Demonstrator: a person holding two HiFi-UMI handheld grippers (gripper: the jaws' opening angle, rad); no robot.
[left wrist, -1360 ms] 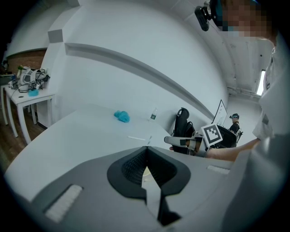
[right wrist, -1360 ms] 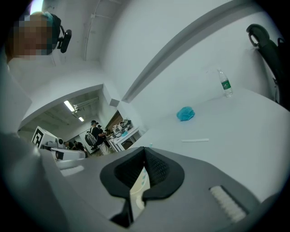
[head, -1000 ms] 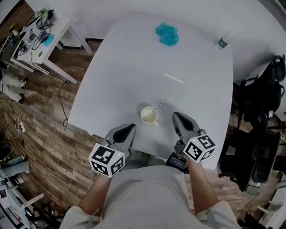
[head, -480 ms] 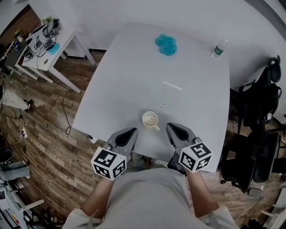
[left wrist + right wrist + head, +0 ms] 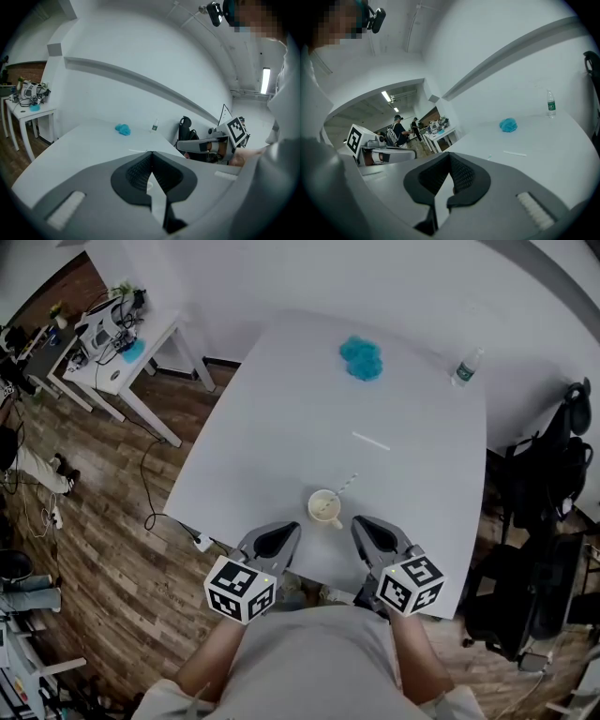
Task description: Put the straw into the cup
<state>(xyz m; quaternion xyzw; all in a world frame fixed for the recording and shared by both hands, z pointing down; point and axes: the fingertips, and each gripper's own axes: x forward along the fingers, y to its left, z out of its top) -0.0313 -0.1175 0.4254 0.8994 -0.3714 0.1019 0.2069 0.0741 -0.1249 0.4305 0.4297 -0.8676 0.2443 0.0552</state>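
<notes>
A cream cup (image 5: 324,507) stands near the table's front edge with a striped straw (image 5: 347,485) leaning out of it to the upper right. My left gripper (image 5: 280,532) is just below and left of the cup, at the table edge, jaws shut and empty (image 5: 151,153). My right gripper (image 5: 365,525) sits below and right of the cup, also shut with nothing held (image 5: 450,154). Neither touches the cup. In the right gripper view only the straw's tip (image 5: 489,157) shows above the jaws.
A thin white stick (image 5: 370,442) lies mid-table beyond the cup. A blue crumpled cloth (image 5: 361,357) and a water bottle (image 5: 464,368) are at the far side. Black chairs (image 5: 534,549) stand right of the table, and a small white desk (image 5: 122,352) far left.
Both grippers have drawn back from the cup toward the person, the right one more. The cup and its straw have not moved on the table.
</notes>
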